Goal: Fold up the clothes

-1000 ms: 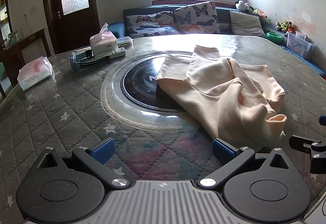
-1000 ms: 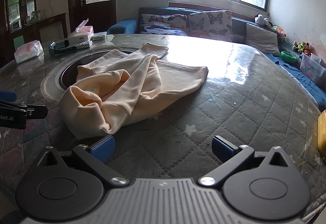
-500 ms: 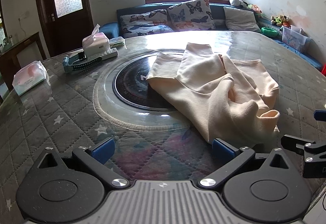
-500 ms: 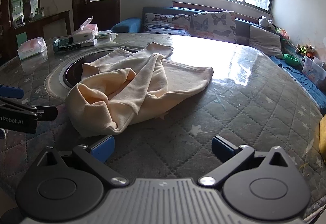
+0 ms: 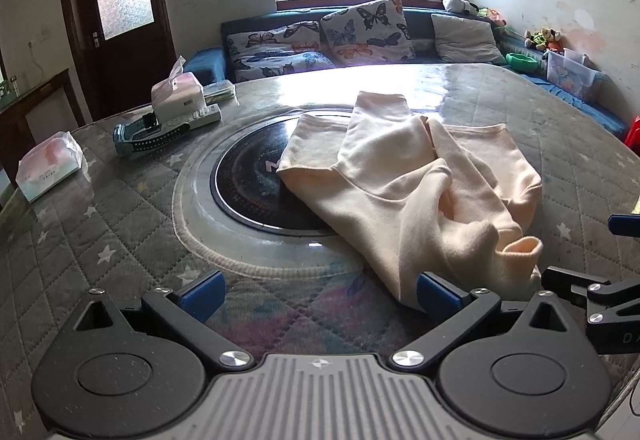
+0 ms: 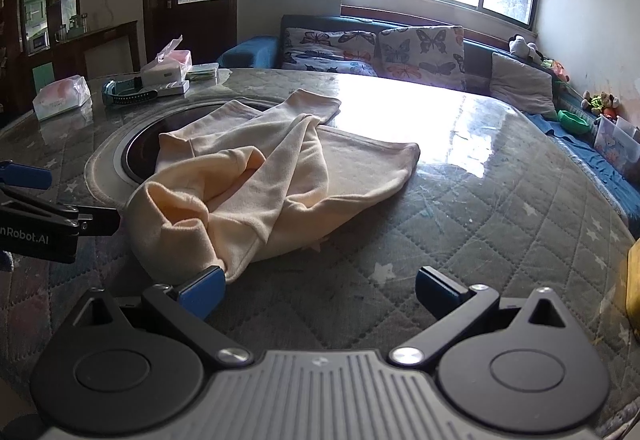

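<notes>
A crumpled cream-coloured garment [image 5: 412, 183] lies on the round quilted table [image 5: 100, 224], partly over the dark centre disc [image 5: 256, 179]. My left gripper [image 5: 318, 292] is open and empty, its right finger at the garment's near edge. My right gripper [image 6: 318, 288] is open and empty, its left finger at the near edge of the garment [image 6: 272, 179]. Each gripper shows at the side of the other's view.
Two tissue packs [image 5: 50, 163] [image 5: 176, 95], a remote and a teal item [image 5: 148, 135] sit at the table's left. A sofa with butterfly cushions [image 5: 360, 27] stands behind the table under the window. A yellow object [image 6: 632, 280] is at the right edge.
Both grippers have moved forward toward the garment, which now looks larger and closer. The garment has not moved.
</notes>
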### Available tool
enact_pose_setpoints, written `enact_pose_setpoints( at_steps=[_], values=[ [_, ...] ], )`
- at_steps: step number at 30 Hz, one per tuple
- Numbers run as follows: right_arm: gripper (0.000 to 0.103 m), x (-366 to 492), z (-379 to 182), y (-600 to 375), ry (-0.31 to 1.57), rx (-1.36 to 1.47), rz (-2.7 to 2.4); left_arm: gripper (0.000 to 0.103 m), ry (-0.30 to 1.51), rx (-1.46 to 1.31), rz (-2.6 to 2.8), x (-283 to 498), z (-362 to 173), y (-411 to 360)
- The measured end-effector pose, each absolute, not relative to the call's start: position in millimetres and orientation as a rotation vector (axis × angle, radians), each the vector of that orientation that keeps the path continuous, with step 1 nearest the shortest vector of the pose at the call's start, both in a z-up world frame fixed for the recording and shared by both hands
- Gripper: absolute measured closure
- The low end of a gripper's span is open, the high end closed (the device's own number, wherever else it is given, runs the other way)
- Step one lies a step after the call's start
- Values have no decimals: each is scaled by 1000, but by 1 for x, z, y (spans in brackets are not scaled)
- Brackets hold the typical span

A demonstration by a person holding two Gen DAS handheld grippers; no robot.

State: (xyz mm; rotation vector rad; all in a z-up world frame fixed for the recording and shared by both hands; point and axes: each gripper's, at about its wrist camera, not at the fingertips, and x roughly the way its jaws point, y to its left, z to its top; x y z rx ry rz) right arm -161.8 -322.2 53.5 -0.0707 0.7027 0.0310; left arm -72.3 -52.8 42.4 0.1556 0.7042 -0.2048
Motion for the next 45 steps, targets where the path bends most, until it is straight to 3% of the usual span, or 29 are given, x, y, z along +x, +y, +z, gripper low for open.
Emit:
enact_pose_setpoints(
  at_steps=[16,21,29,33,36,38,41,45],
  values=[
    [6,-140,65,-326,693,-83,51,0,635,186,-253,-52,71,-65],
    [10,-130,68,-330,691,-85,52,5,623,203,-309,-40,75,-79],
    [19,-107,74,-345,697,-91,41,38,646,259,-440,-13,64,-112],
    [22,-93,77,-351,702,-93,47,49,665,306,-502,-2,53,-126],
    [27,-77,79,-353,707,-91,66,64,695,331,-518,10,43,-131],
    [31,-68,81,-352,712,-83,84,86,715,323,-530,16,39,-129],
    [36,-50,83,-347,719,-78,118,94,713,304,-528,16,37,-121],
    [41,-26,80,-336,735,-76,166,96,697,254,-486,14,43,-103]
  ],
)
